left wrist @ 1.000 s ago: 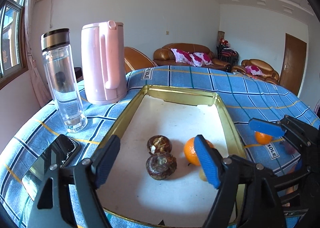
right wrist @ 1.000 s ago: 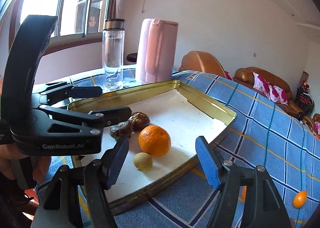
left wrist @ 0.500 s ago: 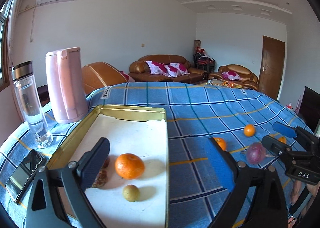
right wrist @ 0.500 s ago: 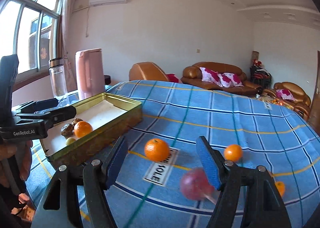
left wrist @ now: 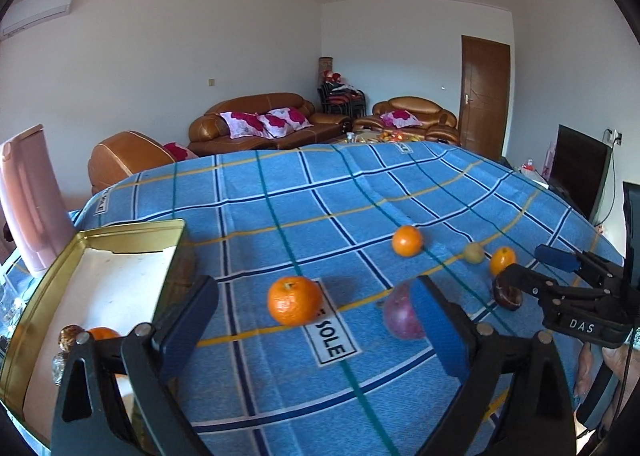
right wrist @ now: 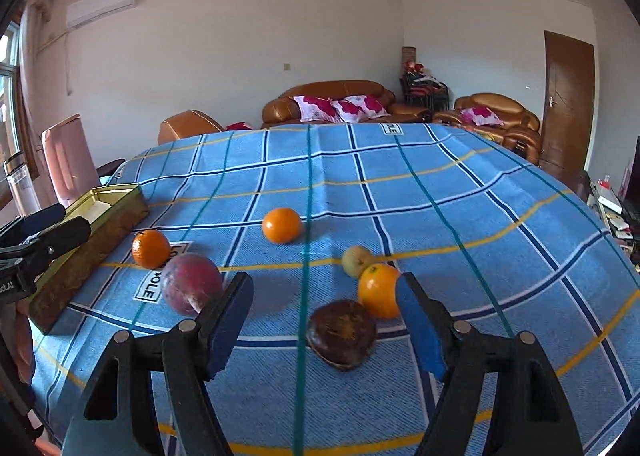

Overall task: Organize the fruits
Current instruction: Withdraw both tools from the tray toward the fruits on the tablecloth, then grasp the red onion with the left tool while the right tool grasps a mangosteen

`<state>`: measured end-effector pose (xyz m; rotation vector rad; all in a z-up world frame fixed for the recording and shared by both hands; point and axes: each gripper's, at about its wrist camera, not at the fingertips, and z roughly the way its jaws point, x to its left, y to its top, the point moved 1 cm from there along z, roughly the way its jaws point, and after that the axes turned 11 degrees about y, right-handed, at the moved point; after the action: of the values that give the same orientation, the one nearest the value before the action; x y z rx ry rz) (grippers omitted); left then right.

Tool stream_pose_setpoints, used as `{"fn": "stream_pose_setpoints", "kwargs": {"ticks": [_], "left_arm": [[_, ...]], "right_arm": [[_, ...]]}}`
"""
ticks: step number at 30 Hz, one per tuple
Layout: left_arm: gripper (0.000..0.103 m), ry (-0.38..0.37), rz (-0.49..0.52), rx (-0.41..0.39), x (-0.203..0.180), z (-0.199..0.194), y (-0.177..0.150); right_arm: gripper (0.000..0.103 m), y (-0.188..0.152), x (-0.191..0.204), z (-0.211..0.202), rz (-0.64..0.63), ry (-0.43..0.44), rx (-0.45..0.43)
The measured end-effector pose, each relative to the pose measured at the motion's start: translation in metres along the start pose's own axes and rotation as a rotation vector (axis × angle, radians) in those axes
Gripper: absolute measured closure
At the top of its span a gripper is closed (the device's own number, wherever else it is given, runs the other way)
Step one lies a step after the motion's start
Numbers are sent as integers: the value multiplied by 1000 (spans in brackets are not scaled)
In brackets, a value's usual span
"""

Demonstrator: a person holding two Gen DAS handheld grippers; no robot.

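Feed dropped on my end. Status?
Both grippers open, empty: left gripper, right gripper. Six fruits loose on the cloth, tin partly filled. Nothing blocking.

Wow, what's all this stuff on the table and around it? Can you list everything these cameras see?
oranges: three, orange, loose on the cloth.
purple-red fruit: one, by the SOLE label.
small yellow-green fruit: one, behind the nearest orange.
dark brown fruit: one, lying in front of the right gripper.
tray: one, gold metal, at the table's left; an orange fruit and brownish ones inside.
tablecloth: one, blue plaid.
kettle: one, pink, behind the tray.
bottle: one, clear, beside the kettle.
sofas: brown leather, with pink cushions, at the far wall.
door: one, brown, on the right.
left gripper: black with blue pads, open, empty.
right gripper: same, open, empty.
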<state>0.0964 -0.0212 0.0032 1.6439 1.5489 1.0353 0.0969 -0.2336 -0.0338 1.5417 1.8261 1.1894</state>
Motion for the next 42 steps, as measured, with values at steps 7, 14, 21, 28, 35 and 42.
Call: {"fn": "stream_pose_setpoints", "kwargs": {"ticks": [7, 14, 21, 28, 35, 42], "left_arm": [[4, -66, 49, 80, -37, 25, -4], [4, -109, 52, 136, -55, 47, 0], [6, -148, 94, 197, -71, 61, -3], [36, -205, 106, 278, -76, 75, -8], [50, -237, 102, 287, -76, 74, -8], [50, -246, 76, 249, -69, 68, -6]], "right_arm": [[28, -4, -9, 16, 44, 18, 109], [28, -8, -16, 27, 81, 60, 191], [52, -9, -16, 34, 96, 118, 236], [56, -10, -8, 35, 57, 139, 241], [56, -9, 2, 30, -10, 144, 210], [56, -9, 10, 17, -70, 176, 130]]}}
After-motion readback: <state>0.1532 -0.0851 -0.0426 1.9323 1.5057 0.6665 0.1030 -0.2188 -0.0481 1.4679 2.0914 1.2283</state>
